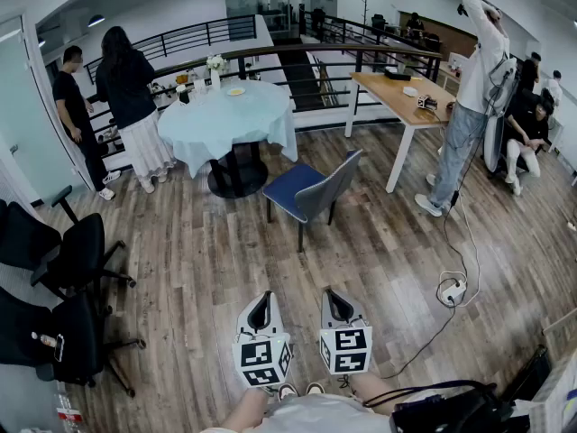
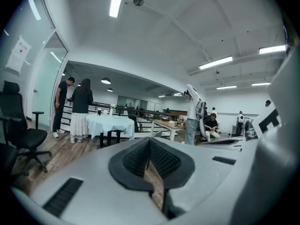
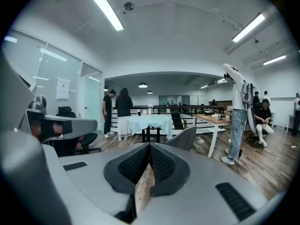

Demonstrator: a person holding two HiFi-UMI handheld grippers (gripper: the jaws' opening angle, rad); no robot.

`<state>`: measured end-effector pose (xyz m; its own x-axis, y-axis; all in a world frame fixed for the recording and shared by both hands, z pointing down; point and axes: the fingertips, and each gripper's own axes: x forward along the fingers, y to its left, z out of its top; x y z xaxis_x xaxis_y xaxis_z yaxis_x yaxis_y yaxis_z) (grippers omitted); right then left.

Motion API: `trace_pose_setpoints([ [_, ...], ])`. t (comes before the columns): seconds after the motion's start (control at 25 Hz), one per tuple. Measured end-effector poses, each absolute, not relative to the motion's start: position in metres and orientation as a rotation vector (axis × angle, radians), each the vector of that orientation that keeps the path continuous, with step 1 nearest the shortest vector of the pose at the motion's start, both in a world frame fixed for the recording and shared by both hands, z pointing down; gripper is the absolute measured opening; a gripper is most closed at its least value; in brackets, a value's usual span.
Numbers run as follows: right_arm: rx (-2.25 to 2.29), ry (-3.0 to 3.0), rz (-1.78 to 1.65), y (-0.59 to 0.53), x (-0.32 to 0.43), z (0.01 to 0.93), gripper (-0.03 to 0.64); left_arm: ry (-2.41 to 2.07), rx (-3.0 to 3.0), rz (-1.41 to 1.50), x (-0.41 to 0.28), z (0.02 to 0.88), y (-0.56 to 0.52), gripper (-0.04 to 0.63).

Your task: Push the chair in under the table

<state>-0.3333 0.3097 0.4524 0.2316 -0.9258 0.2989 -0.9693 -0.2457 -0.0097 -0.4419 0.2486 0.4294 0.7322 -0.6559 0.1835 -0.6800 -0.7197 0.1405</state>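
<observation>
The chair (image 1: 312,190), blue-seated with a grey shell back on thin dark legs, stands pulled out on the wooden floor (image 1: 207,269) just near and right of the round cloth-covered table (image 1: 216,126), its back turned away from the table. The left gripper (image 1: 261,301) and right gripper (image 1: 336,296) are both fully closed on nothing, held side by side at the near edge, well apart from the chair. Assessment: the chair appears rigid and fairly light and should slide readily on its legs, so contact is best made mid-backrest rather than at the top rim, where a push could tip it.
</observation>
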Motion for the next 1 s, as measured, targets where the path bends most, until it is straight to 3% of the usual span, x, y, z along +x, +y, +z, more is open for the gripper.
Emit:
trace_pose_setpoints([
  [1.0,2.438,-1.613,0.468,0.299,-0.330,0.478,0.017,-0.984,2.734,0.237,-0.452,0.456,0.208,-0.003],
])
